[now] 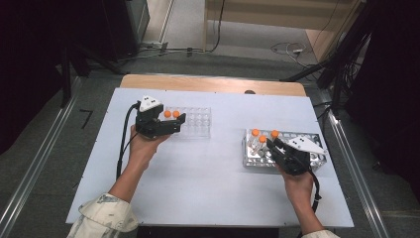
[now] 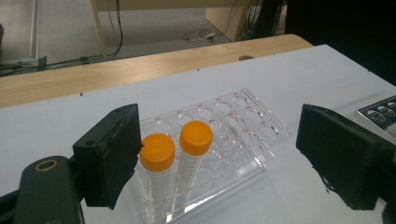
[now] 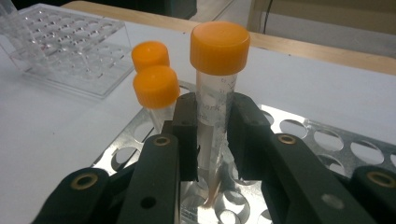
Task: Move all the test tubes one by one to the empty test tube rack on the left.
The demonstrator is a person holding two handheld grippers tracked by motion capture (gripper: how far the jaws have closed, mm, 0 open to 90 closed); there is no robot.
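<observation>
At the left of the high view the left gripper point(image 1: 179, 120) is held over the white bench point(image 1: 208, 178) by the person's left hand point(image 1: 143, 146), its jaws pointing toward the right of the frame at the near-left corner of a clear plastic rack point(image 1: 195, 122). Two orange-capped tubes point(image 1: 172, 114) stand upright side by side in that corner of the rack. In the left gripper view the jaws stand wide apart with nothing pressed between them: the left pad point(image 2: 114, 156) is just beside the nearer tube point(image 2: 157, 163) (whether it touches the cap I cannot tell), the second tube point(image 2: 194, 149) stands to its right, and the right pad point(image 2: 343, 156) is well apart from both, over bare bench. The rest of the clear rack's wells look vacant. Moving right across the high view, a metal rack point(image 1: 257, 158) lies in the right centre of the frame, with three orange-capped tubes clustered at its upper-left end. The right gripper point(image 1: 271, 147), carried by the right hand point(image 1: 297, 186) coming up from the lower right, reaches into that cluster. In the right gripper view its jaws are closed on the clear body of one tube point(image 3: 215, 93), gripping it below the orange cap; the tube stands roughly upright, its lower end down in a hole of the metal rack point(image 3: 327, 140). Two more capped tubes point(image 3: 154, 88) stand just to the left of the held one, and the clear rack point(image 3: 70, 51) shows in the upper left corner of that view.
</observation>
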